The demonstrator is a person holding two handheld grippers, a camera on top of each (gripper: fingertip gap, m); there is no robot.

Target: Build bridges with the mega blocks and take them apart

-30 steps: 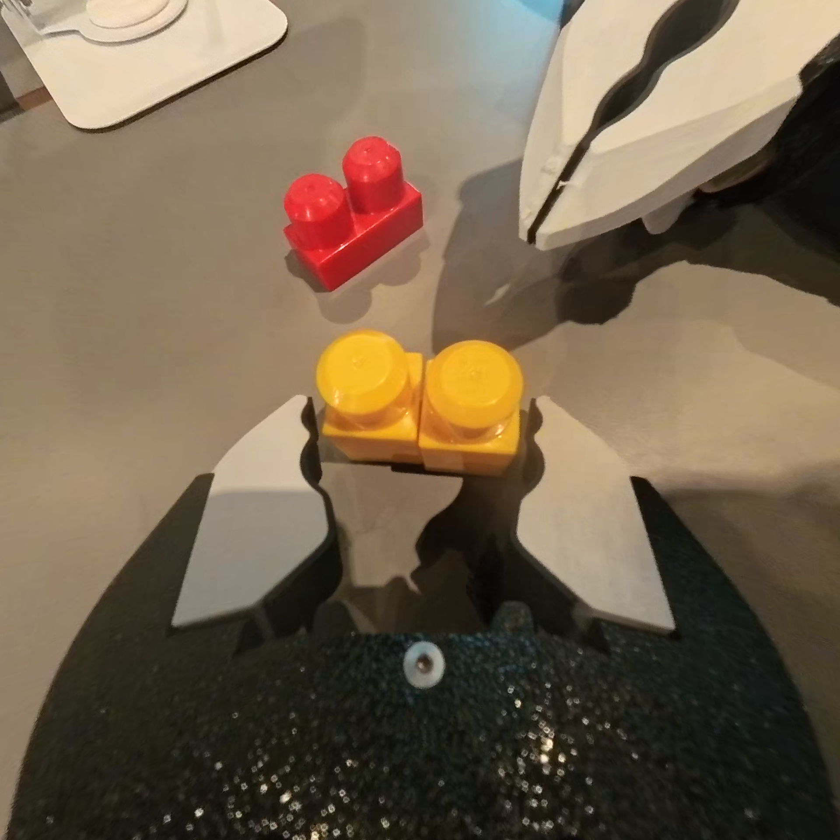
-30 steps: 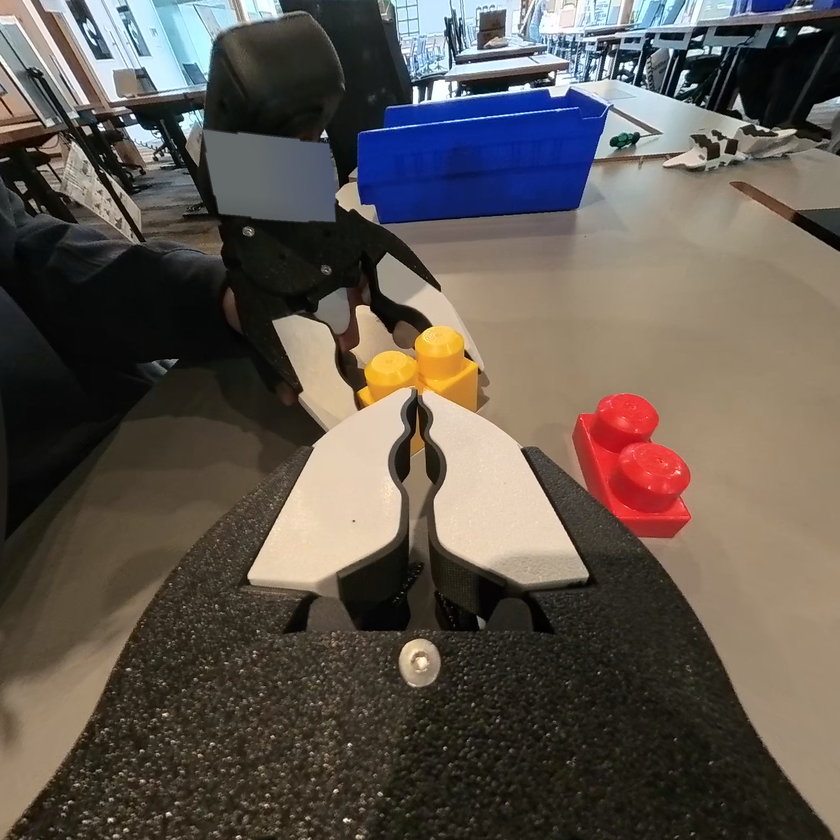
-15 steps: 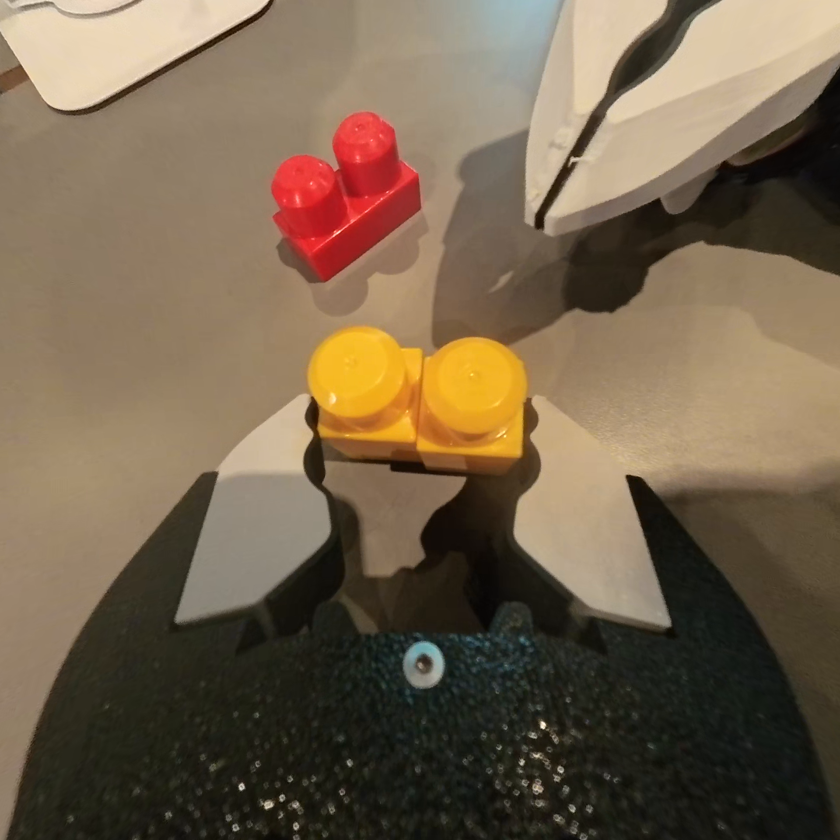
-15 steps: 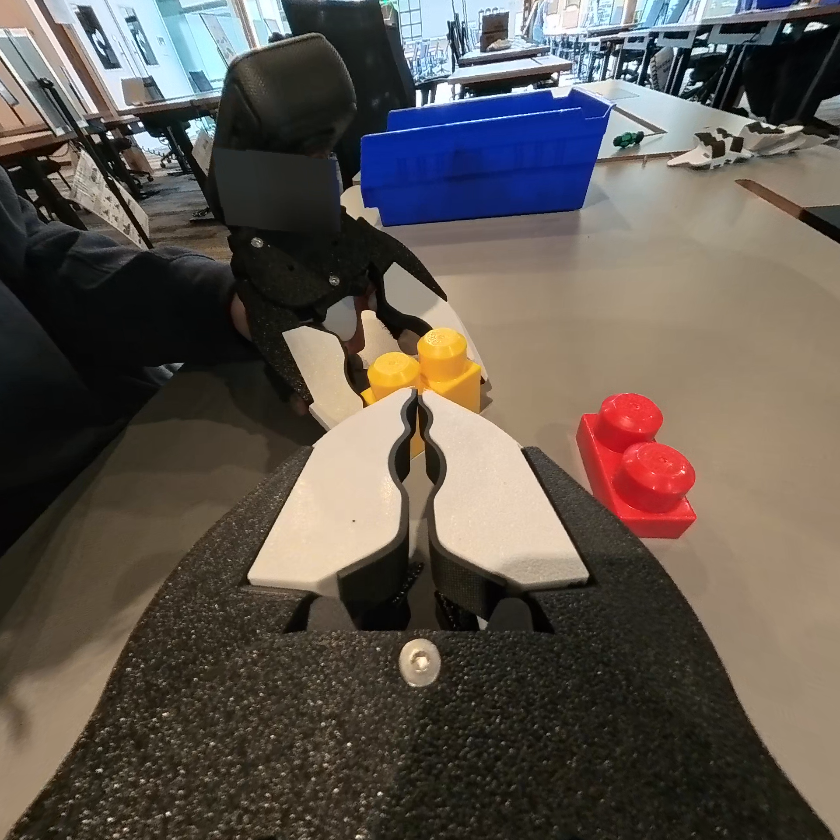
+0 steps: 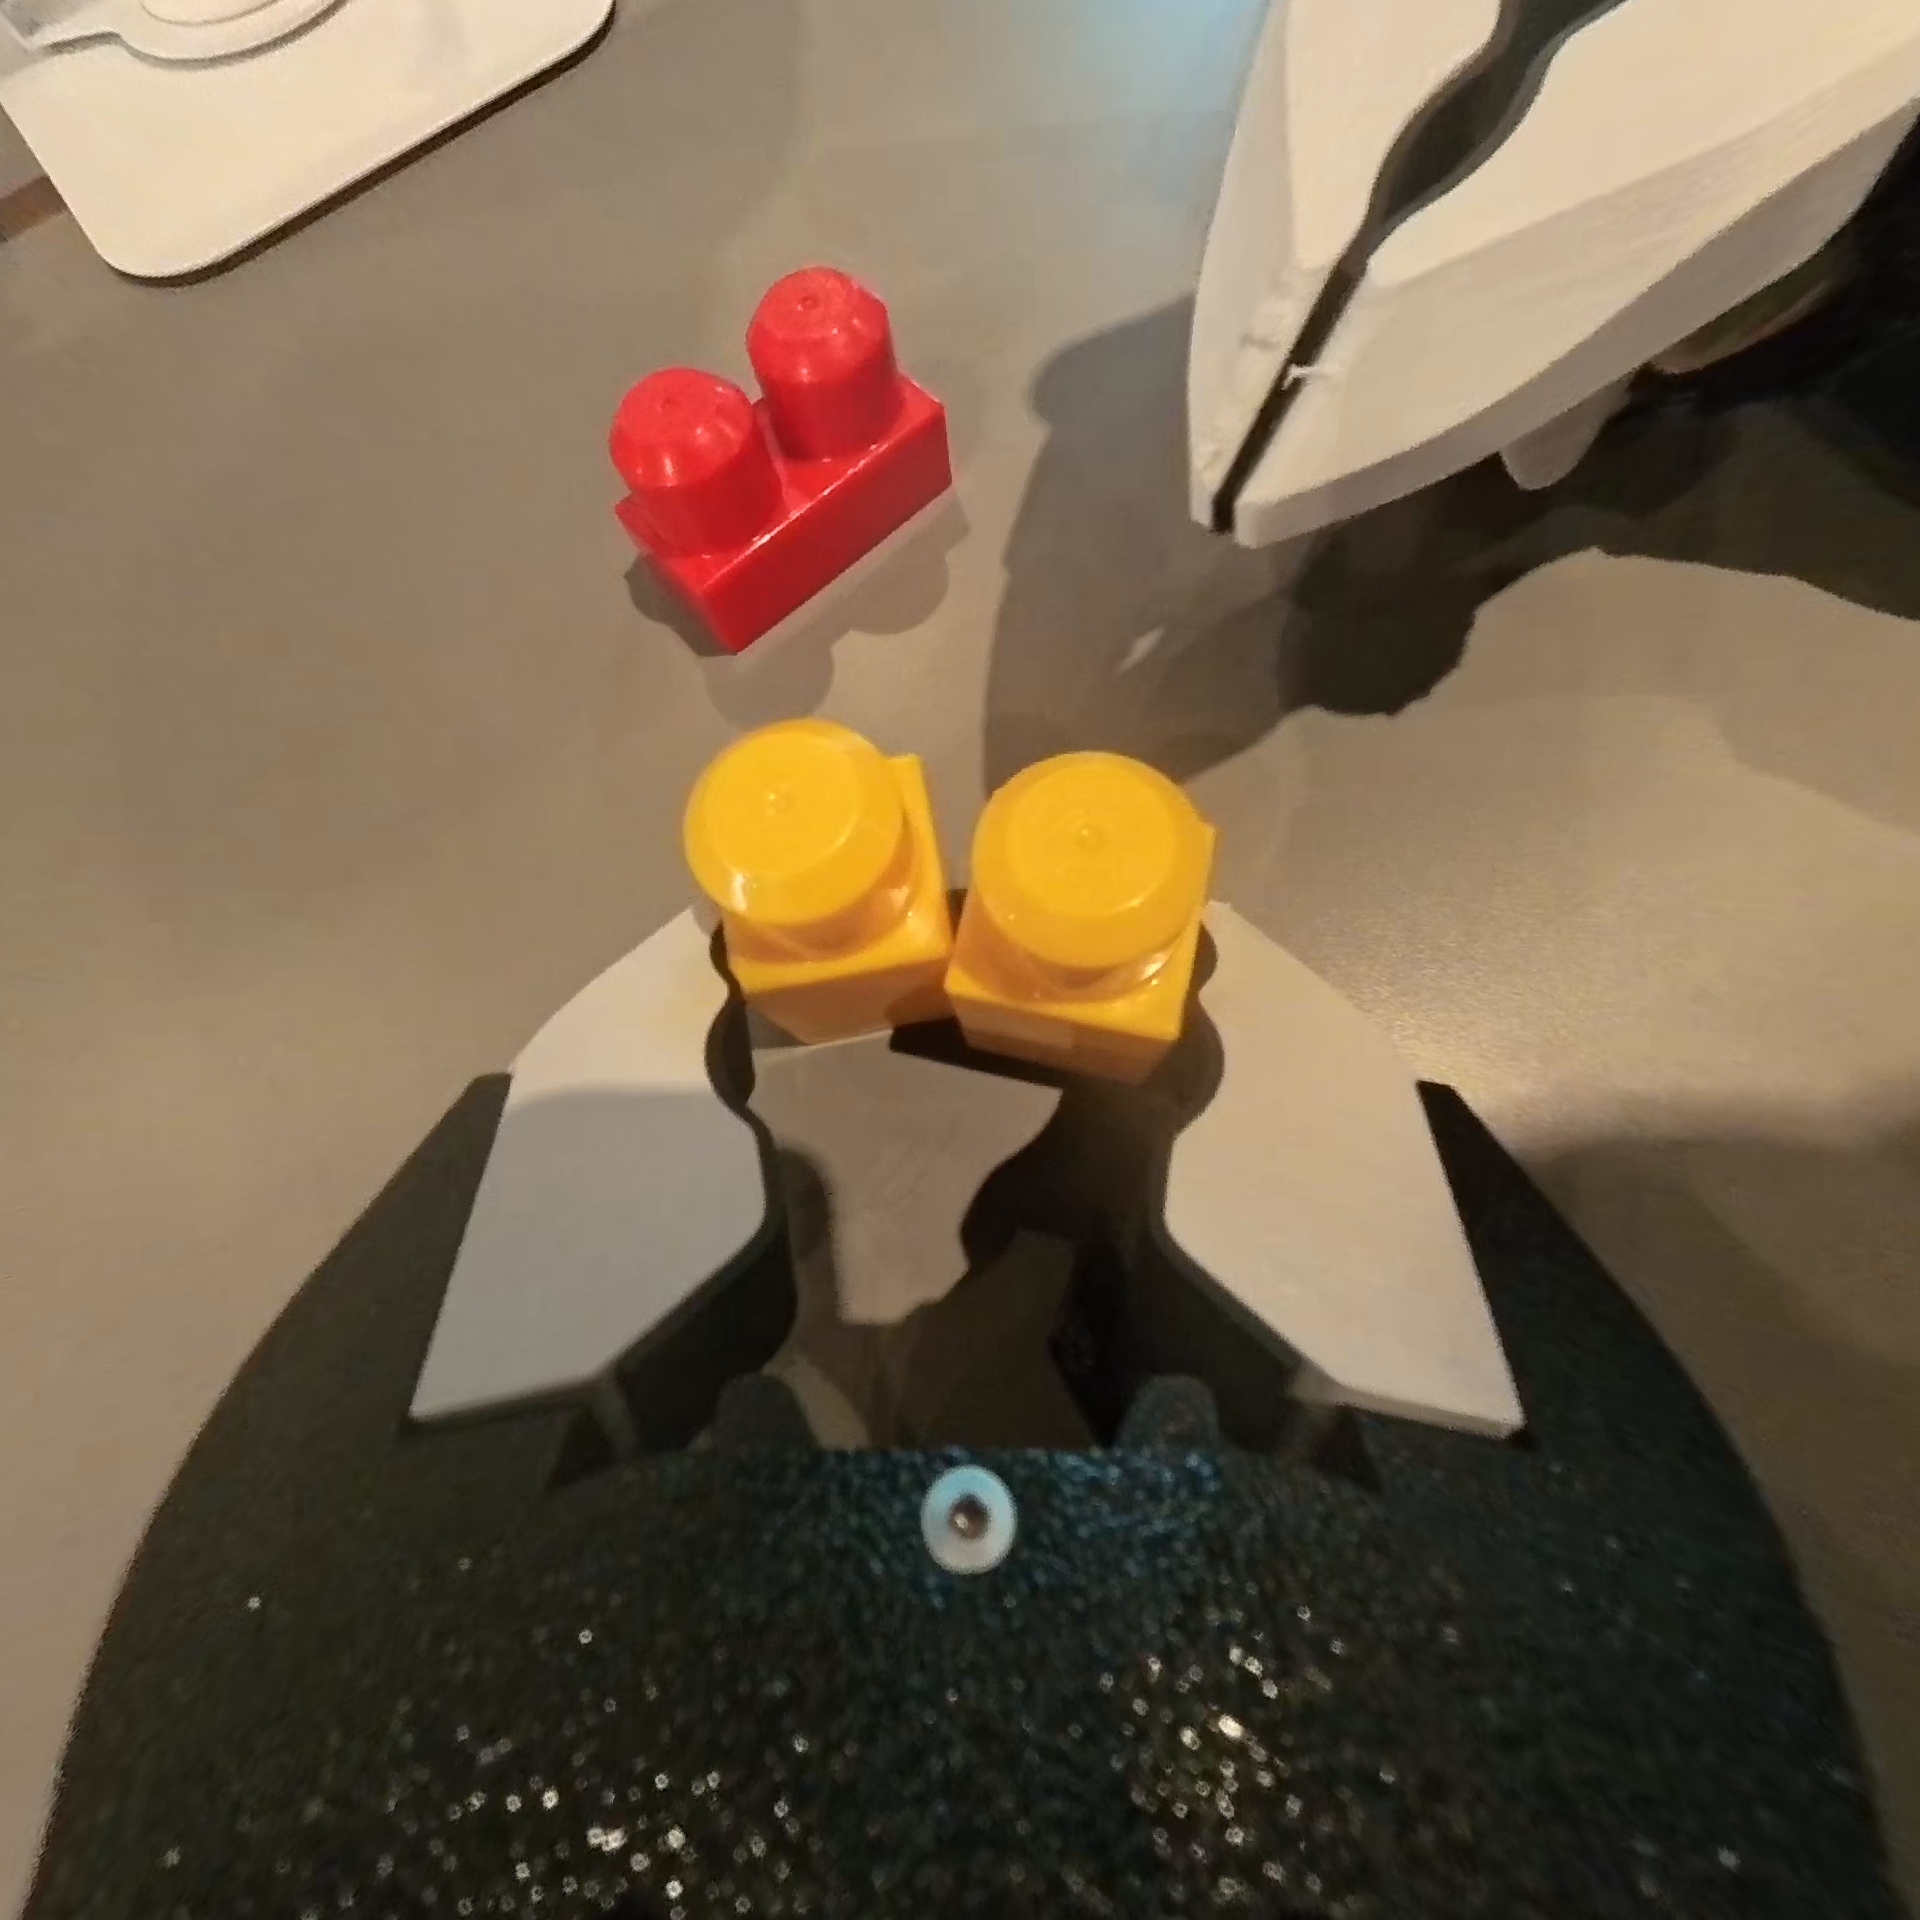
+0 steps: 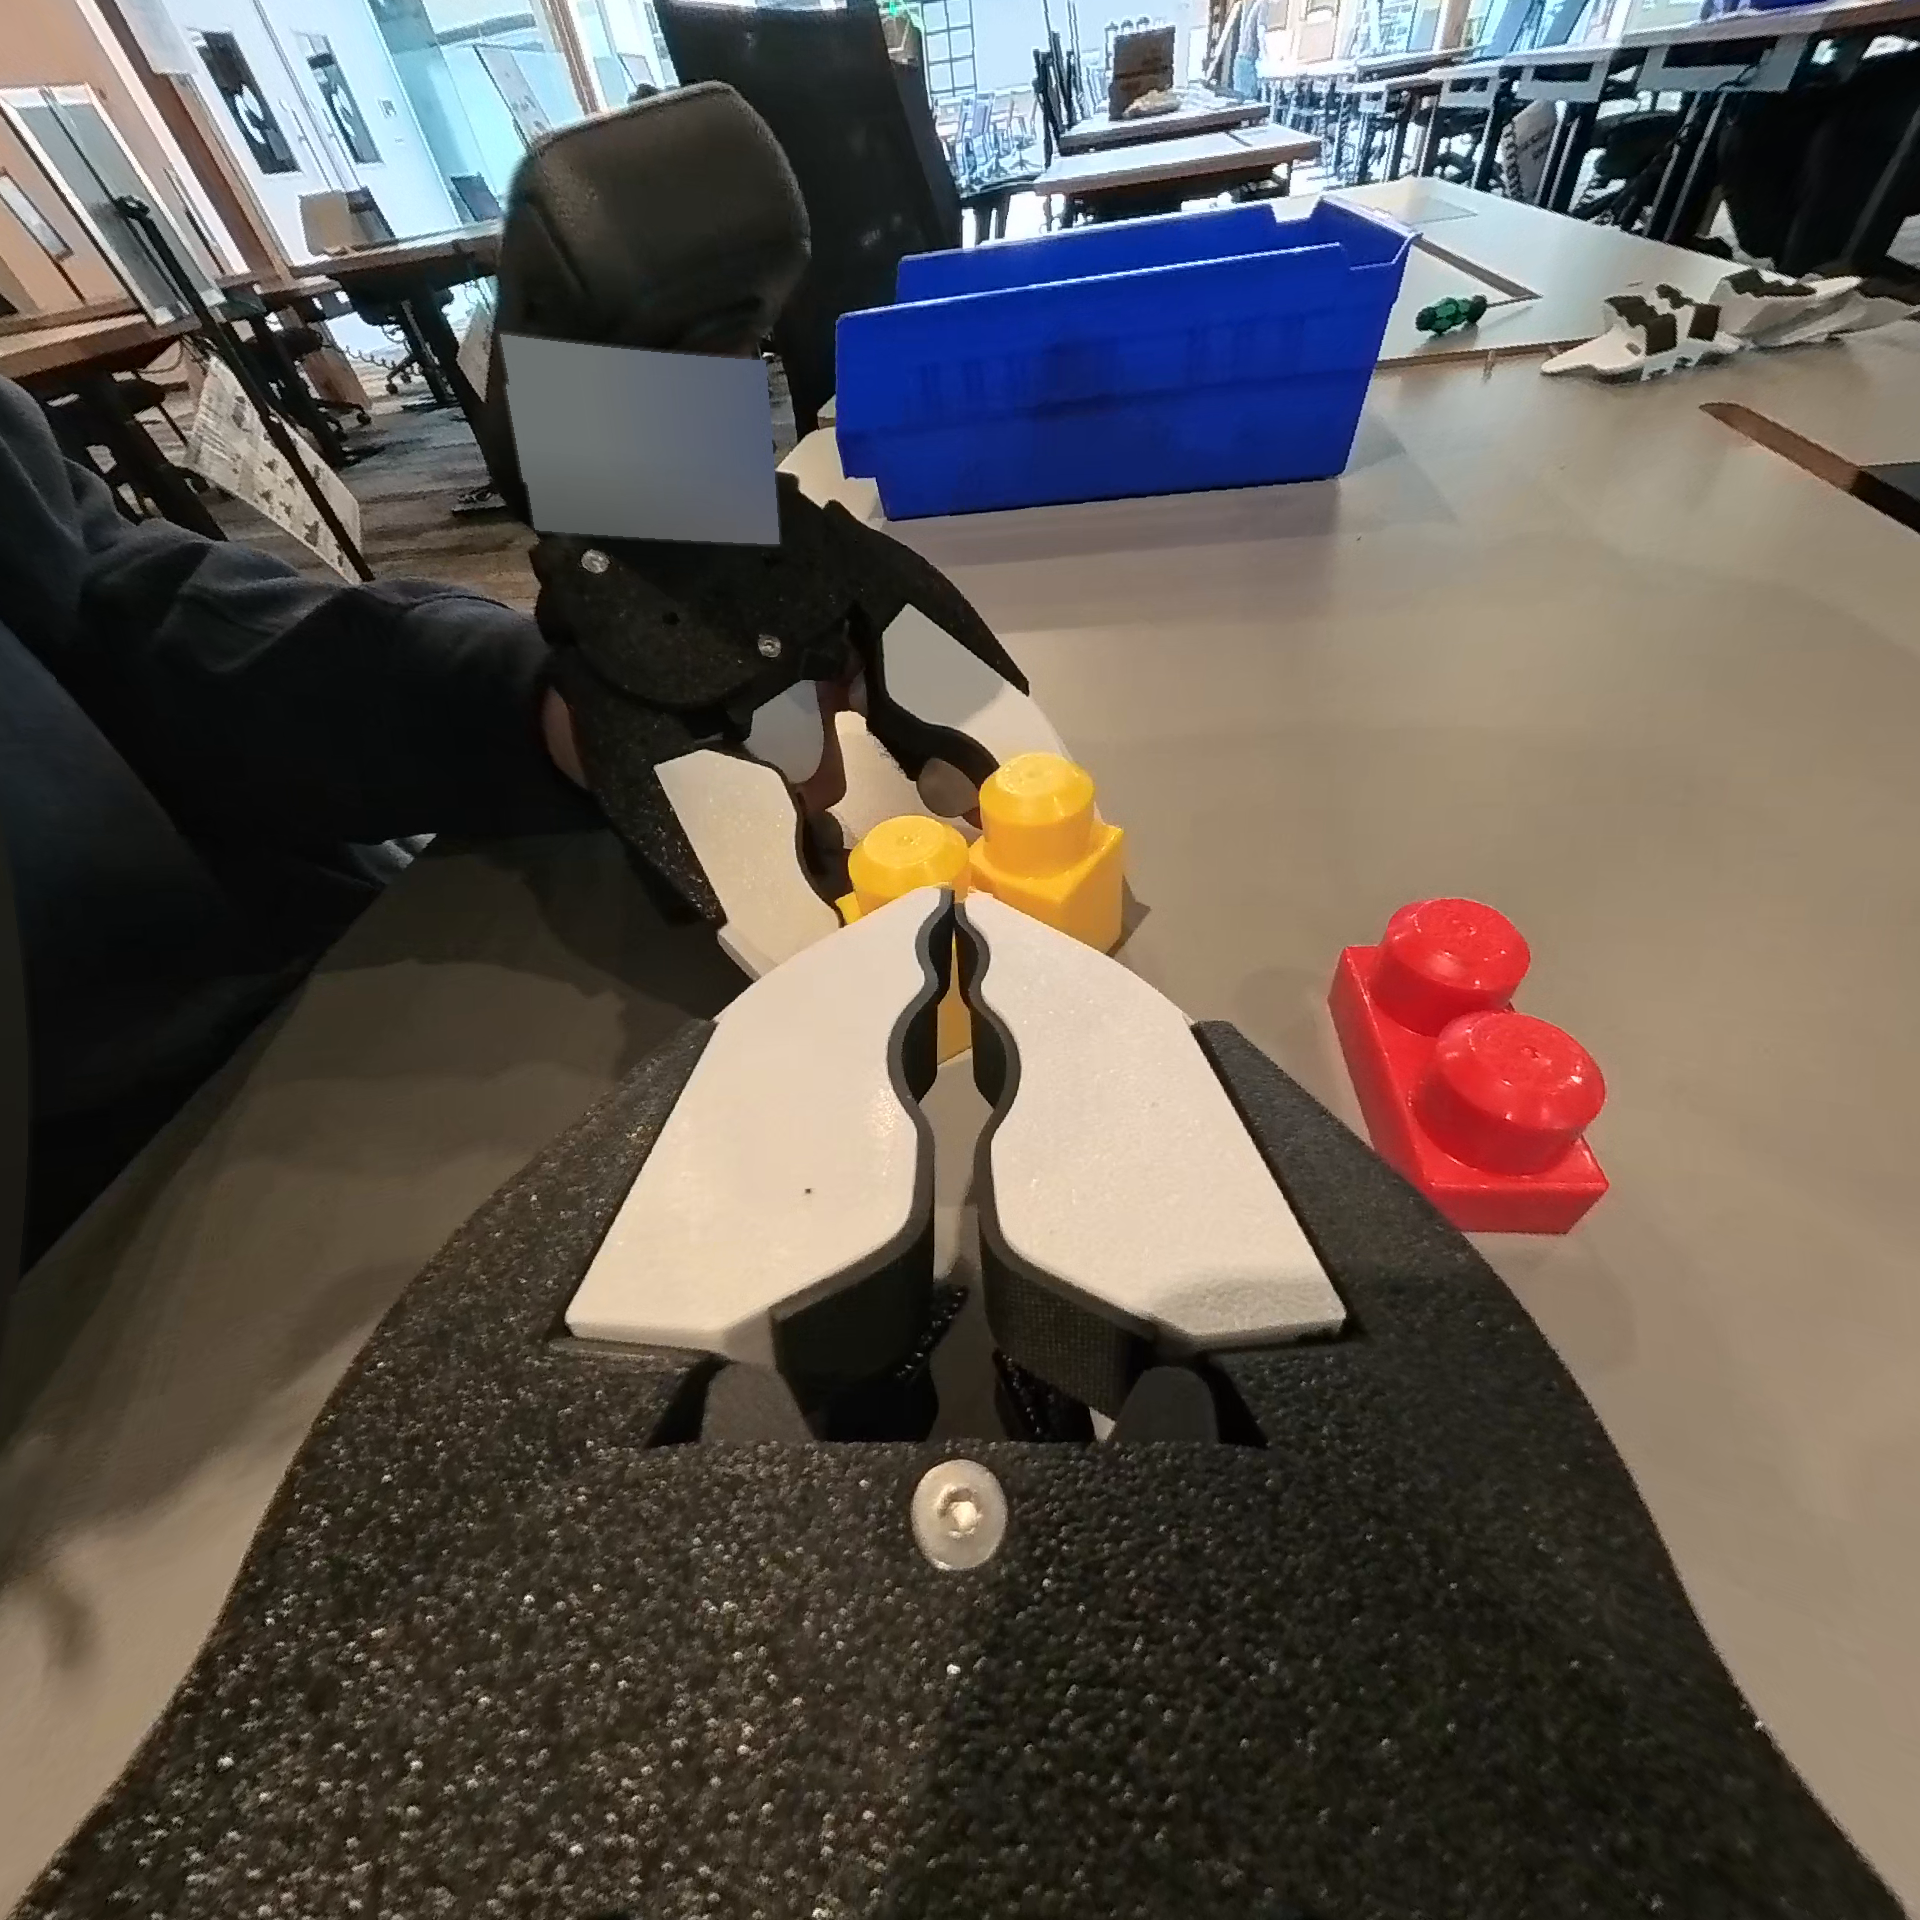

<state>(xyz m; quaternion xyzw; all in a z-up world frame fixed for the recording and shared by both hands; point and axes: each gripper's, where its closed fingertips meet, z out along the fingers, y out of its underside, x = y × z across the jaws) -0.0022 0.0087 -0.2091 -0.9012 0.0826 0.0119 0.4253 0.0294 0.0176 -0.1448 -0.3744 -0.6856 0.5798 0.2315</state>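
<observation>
Two single-stud yellow blocks stand side by side on the grey table (image 6: 1558,727), the left yellow block (image 5: 831,894) and the right yellow block (image 5: 1081,925). They touch at the near corners, with a thin wedge of gap opening between them toward the far side. Both sit right at the tips of the left gripper (image 5: 961,935), whose jaws are spread wide, one tip against the outer side of each block. Whether the tips press on them or merely flank them I cannot tell. In the right wrist view the same pair shows, the farther block (image 6: 1049,842) in full and the nearer one (image 6: 904,868) partly hidden behind the right gripper (image 6: 954,904). That gripper's jaws are clenched together with nothing between them, its tips hovering just near of the yellow pair; in the left wrist view it (image 5: 1236,499) hangs off to the far right, clear of the blocks.

A red two-stud block (image 5: 784,468) lies alone on the table just beyond the yellow pair, apart from them and from both grippers, with bare table all round it.

Farther out, a blue bin (image 6: 1122,364) stands at the far side of the table, a white board (image 5: 291,125) lies at the far left corner of the left view, and a green-handled screwdriver (image 6: 1455,312) rests beyond the bin. A dark sleeve (image 6: 260,707) reaches in from the left behind the left gripper.
</observation>
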